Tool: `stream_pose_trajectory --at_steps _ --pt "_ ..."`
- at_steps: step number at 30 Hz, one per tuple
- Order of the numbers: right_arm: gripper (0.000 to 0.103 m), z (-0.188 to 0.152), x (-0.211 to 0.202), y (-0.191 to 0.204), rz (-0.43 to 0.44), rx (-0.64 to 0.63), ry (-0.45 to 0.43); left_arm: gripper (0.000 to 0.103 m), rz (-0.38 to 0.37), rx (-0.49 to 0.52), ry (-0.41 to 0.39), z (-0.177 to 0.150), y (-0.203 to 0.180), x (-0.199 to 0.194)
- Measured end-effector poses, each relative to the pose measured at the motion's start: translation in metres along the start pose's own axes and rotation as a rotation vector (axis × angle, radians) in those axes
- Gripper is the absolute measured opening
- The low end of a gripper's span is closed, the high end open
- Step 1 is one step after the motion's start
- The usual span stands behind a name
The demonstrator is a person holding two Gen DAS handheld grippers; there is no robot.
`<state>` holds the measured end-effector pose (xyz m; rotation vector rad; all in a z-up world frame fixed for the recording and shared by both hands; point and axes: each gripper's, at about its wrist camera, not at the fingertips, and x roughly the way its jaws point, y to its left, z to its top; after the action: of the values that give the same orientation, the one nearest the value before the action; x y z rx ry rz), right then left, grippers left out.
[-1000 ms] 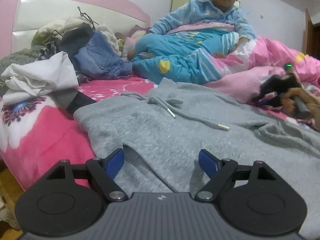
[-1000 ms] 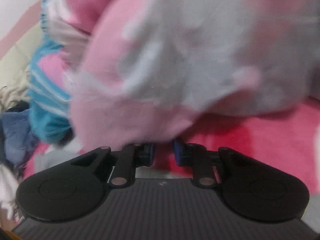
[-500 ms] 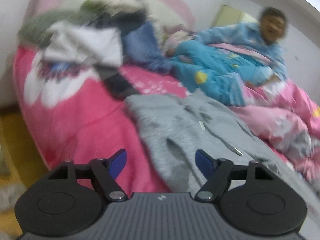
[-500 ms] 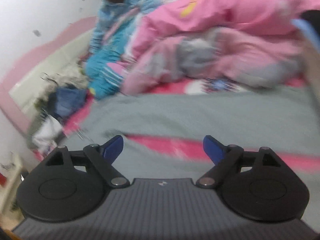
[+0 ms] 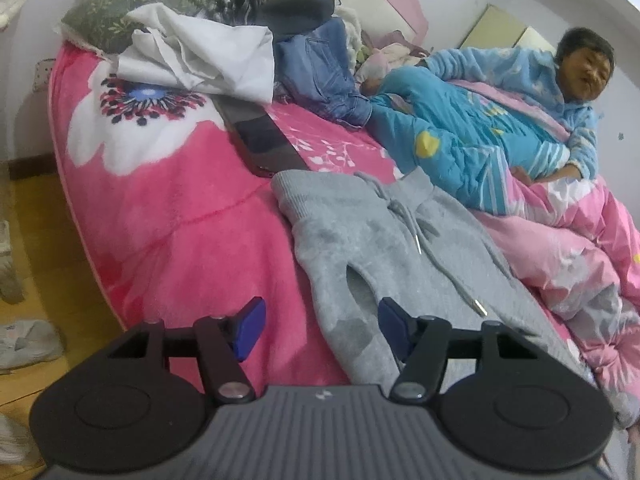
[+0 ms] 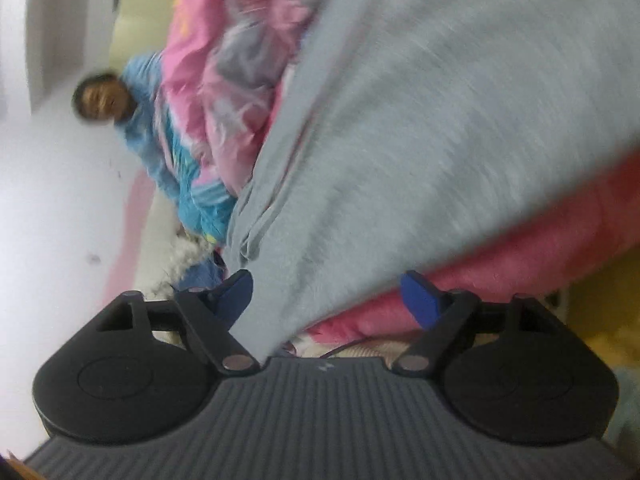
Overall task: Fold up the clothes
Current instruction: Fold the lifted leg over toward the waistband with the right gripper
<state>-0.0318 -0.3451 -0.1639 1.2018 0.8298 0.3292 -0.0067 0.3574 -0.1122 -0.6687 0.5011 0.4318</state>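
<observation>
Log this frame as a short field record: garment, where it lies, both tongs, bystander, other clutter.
garment: grey sweatpants, unfolded, drawstring loose
surface: pink floral bedspread
left tongs: open, above the sweatpants' near edge, holding nothing
right tongs: open, grey fabric between the fingers, view blurred
bystander: person in blue pyjamas reclining on the bed
clutter: white cloth, jeans

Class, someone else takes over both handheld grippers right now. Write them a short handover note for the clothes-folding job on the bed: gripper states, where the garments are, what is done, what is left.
Left gripper: open, holding nothing, poised above the near edge of the grey sweatpants.
Right gripper: open, grey fabric between the spread fingers, not clamped; this view is blurred.
Sweatpants lie flat on the pink blanket, waistband and drawstring at the far end, no fold visible.
Unfolded pile near the headboard: white garment, jeans.
Done: sweatpants spread out.
Left: fold them, then probably the pile.
</observation>
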Motion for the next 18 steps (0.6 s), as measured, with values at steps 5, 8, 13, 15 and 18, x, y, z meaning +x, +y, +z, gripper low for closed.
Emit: stream_pose_trajectory --at_steps 5,8,13,15,18 --pt "0.067 0.002 0.012 -0.015 0.019 0.044 -0.037 0.063 0.005 0.016 0.005 -0.008 -0.007 -0.007" --pt "0.063 0.01 0.018 -0.018 0.074 0.058 -0.067 0.063 -0.008 0.017 -0.002 -0.01 -0.01 -0.01" --pt "0.053 0.006 0.033 -0.033 0.133 0.123 -0.039 0.062 -0.036 0.016 -0.011 -0.013 -0.013 -0.011" --pt "0.045 0.005 0.04 -0.035 0.177 0.131 -0.034 0.062 -0.056 0.01 -0.015 -0.014 -0.014 -0.01" --pt "0.042 0.01 0.041 -0.035 0.207 0.128 -0.068 0.062 -0.075 -0.005 -0.019 -0.015 -0.012 -0.01"
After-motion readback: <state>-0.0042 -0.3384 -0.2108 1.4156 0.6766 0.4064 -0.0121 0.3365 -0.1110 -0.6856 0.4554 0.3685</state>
